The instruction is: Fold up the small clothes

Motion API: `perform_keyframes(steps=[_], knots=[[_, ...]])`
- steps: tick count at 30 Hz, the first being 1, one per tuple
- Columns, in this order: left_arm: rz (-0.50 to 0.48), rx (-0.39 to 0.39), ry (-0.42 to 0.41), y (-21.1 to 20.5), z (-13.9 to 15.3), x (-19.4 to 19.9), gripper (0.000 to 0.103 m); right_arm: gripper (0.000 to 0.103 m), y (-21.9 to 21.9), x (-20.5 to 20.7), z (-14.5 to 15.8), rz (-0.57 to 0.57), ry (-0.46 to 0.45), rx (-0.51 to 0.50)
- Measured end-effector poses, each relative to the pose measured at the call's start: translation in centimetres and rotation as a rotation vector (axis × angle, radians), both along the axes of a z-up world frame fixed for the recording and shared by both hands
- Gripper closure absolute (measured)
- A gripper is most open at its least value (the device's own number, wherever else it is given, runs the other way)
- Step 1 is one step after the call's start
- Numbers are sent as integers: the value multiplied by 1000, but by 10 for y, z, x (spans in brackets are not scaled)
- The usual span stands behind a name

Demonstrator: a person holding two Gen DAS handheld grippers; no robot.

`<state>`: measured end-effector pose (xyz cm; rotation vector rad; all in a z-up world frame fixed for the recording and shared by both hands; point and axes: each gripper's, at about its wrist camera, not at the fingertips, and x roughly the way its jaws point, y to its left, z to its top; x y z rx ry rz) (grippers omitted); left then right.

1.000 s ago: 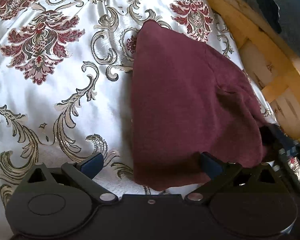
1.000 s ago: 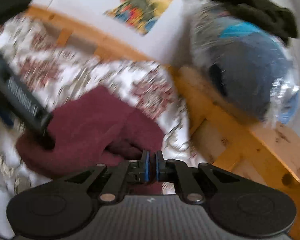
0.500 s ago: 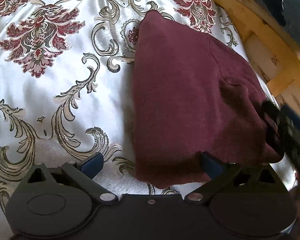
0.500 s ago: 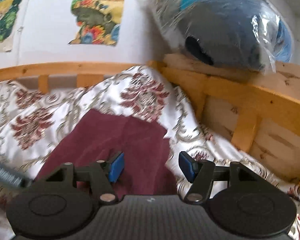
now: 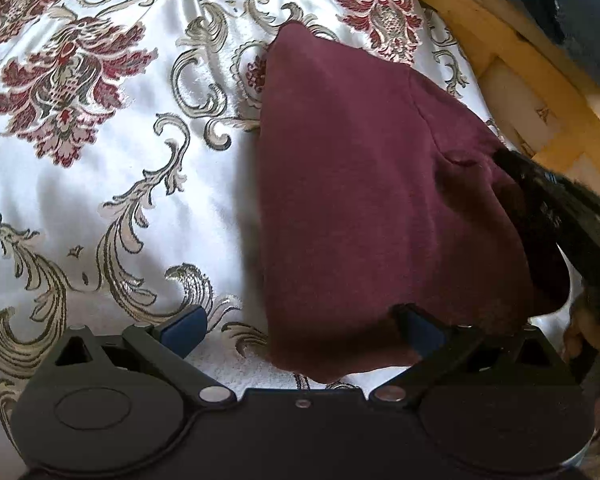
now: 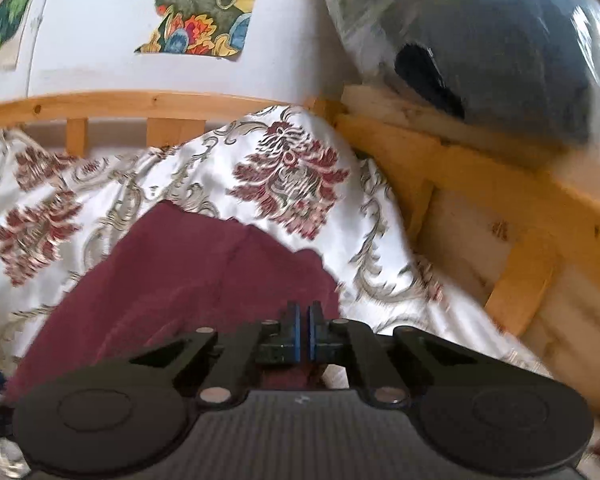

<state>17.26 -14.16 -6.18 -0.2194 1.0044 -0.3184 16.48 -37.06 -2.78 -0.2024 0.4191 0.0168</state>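
A small maroon garment (image 5: pixel 372 208) lies folded over on a white bedspread (image 5: pixel 100 184) with red and gold floral pattern. My left gripper (image 5: pixel 304 328) is open, hovering over the garment's near edge, which lies between its blue fingers. My right gripper (image 6: pixel 303 328) has its pads nearly together over the garment's near right edge (image 6: pixel 204 280); whether cloth is pinched between them is not clear. The right gripper also shows as a dark blurred shape (image 5: pixel 560 220) on the garment's right side in the left wrist view.
A wooden bed frame (image 6: pixel 500 184) runs along the right and far sides. A dark bundle in clear plastic (image 6: pixel 492 40) rests on the frame at right. Colourful posters (image 6: pixel 204 4) hang on the white wall behind.
My right gripper opened half a second ago and has now closed again at the garment's right edge. The left gripper stayed open and shifted slightly.
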Motion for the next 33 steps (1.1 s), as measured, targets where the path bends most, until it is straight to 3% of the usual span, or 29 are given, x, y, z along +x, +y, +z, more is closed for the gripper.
perform_keyframes(steps=[2,5,17,33], knots=[[-10,-5,-4,-1,3,2,1,98,3,4,2,-26,-17,-41],[-22,-11,-6,-2,7,4,1,98,-3,12,-6,-65,-2,-25],[-40,4,-27,-6,-5,2,0,96,-30,4,-21,-70,11,169],[-29,31,-18,-10,-5,3,0,96,-28,-6,-20,-79,-21,170]])
